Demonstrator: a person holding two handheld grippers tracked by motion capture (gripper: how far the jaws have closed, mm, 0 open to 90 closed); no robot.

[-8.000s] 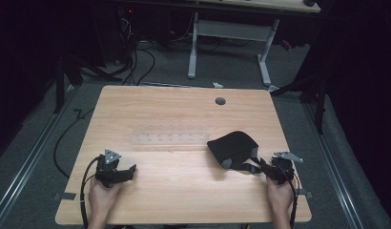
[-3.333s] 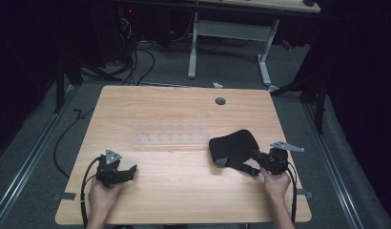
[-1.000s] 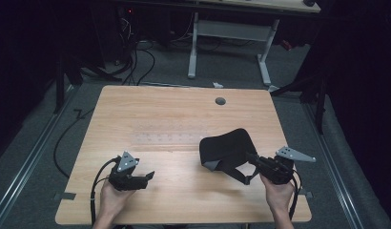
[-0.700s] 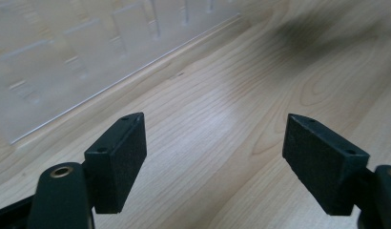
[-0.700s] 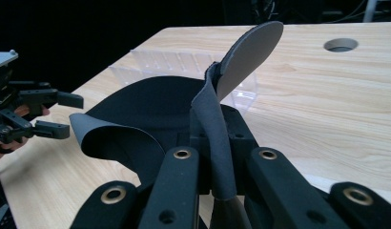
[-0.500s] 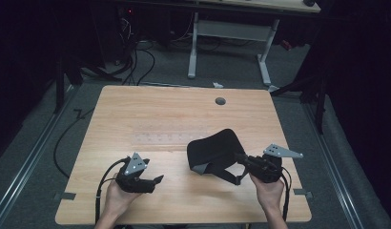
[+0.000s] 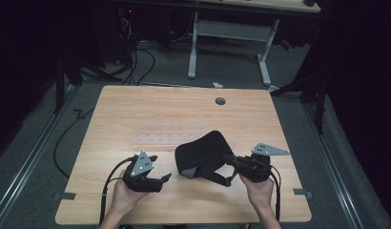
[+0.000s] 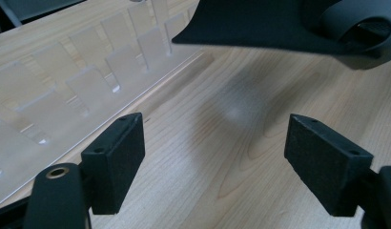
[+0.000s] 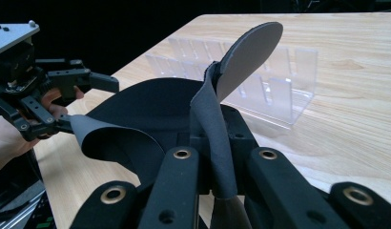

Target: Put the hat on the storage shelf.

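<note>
**Mask lifted by its strap, left tool open and closing in**

The step in hand looks like a handover or a two-tool stretch of the black mask [image 7: 203, 155]. The right tool [image 7: 230, 160] is clamped on the mask's grey strap [image 9: 213, 138]; in the right gripper view the band runs straight down between the closed jaws, with the strap's rounded end flap standing up above them. The mask sits right of centre in the lower half of the high view, and seems to hang lifted off the surface [image 7: 150, 114], since the left gripper view shows its dark edge [image 8: 260, 24] floating across the upper right of the frame over a soft shadow on the wood.

The left tool [image 7: 166, 177] holds nothing. Its jaws stand wide apart, low in the left gripper view, aimed toward the mask but not touching it.

The next move probably calls for the left tool to rise and travel toward the mask's near edge or its loose strap loop [image 9: 112, 143], then to close on thin, floppy fabric. That needs the jaws set square to the edge, as the cloth will likely fold away if nudged.

A clear rack [image 8: 88, 71] of upright slots lies on the surface, at the upper left of the left gripper view and behind the mask in the right gripper view. It is near the mask's far side, so any swing that way risks a knock. Between the two tools the wood is bare, and the near edge of the surface lies just beneath both hands, leaving little room to pull back.
</note>
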